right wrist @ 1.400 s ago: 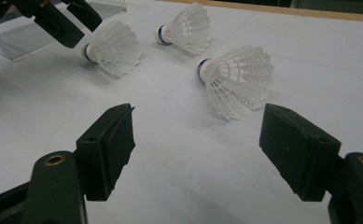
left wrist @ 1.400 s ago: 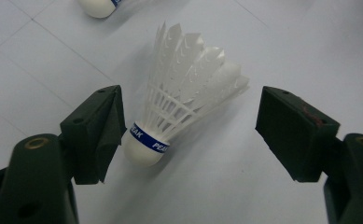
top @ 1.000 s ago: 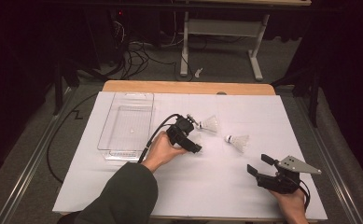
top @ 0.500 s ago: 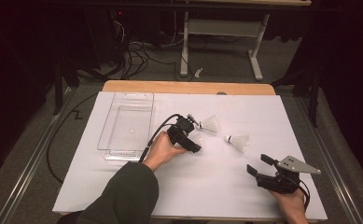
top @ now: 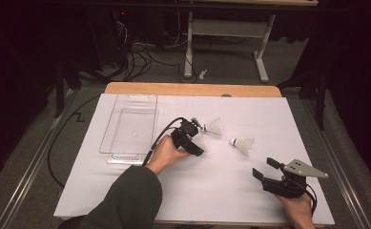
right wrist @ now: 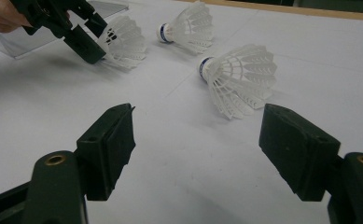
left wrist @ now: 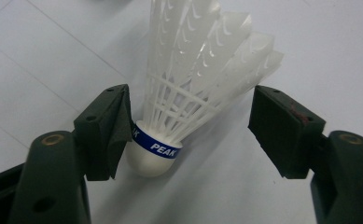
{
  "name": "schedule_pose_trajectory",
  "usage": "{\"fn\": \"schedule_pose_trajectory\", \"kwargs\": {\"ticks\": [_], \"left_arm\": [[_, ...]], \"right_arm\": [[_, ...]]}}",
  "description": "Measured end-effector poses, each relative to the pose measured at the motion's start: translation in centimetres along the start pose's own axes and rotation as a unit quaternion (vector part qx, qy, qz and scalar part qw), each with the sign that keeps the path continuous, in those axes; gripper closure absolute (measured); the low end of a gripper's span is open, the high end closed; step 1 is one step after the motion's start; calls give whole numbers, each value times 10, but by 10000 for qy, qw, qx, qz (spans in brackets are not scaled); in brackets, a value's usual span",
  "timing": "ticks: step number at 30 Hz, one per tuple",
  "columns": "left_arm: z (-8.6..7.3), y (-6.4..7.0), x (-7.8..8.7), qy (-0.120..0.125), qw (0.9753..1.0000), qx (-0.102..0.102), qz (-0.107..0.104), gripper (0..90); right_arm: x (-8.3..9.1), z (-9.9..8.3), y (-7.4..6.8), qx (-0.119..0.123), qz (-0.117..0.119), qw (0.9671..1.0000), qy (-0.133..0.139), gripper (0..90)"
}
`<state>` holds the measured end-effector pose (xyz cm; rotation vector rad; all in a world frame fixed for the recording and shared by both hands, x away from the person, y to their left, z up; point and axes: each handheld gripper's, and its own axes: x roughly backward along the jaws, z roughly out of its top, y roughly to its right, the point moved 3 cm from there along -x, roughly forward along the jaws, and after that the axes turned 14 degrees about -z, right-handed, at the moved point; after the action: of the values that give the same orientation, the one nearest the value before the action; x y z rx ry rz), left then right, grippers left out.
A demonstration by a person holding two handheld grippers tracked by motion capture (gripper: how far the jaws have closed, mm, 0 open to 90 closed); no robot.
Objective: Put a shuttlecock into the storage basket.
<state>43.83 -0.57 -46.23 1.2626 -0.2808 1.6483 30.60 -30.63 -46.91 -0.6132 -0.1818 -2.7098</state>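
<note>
Three white feather shuttlecocks lie on the white table cover. One shuttlecock [left wrist: 184, 93] with a blue-banded cork lies between the jaws of my left gripper [left wrist: 191, 116]. Its left pad touches the cork and the right pad stands apart, so the gripper is open. From above, that left gripper [top: 200, 140] sits at mid-table beside its shuttlecock [top: 203, 143]. A second shuttlecock [top: 213, 127] lies just behind, and a third [top: 242, 144] to the right. My right gripper [top: 264, 168] rests open near the front right. In its own view the right gripper [right wrist: 198, 140] points at the nearest shuttlecock [right wrist: 240, 77].
A clear plastic tray [top: 109, 129] stands at the left of the cover, with nothing visible in it. A wooden table edge [top: 192, 89] runs along the back. A black cable [top: 161, 131] trails from the left gripper. Desk legs and cables stand on the floor behind.
</note>
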Motion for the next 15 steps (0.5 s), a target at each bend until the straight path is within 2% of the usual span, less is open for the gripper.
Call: {"fn": "schedule_pose_trajectory", "kwargs": {"ticks": [15], "left_arm": [[-2, -4, -1, -70, 9999, 60, 78, 410]], "right_arm": [[0, 0, 0, 1, 1, 10000, -2, 271]]}}
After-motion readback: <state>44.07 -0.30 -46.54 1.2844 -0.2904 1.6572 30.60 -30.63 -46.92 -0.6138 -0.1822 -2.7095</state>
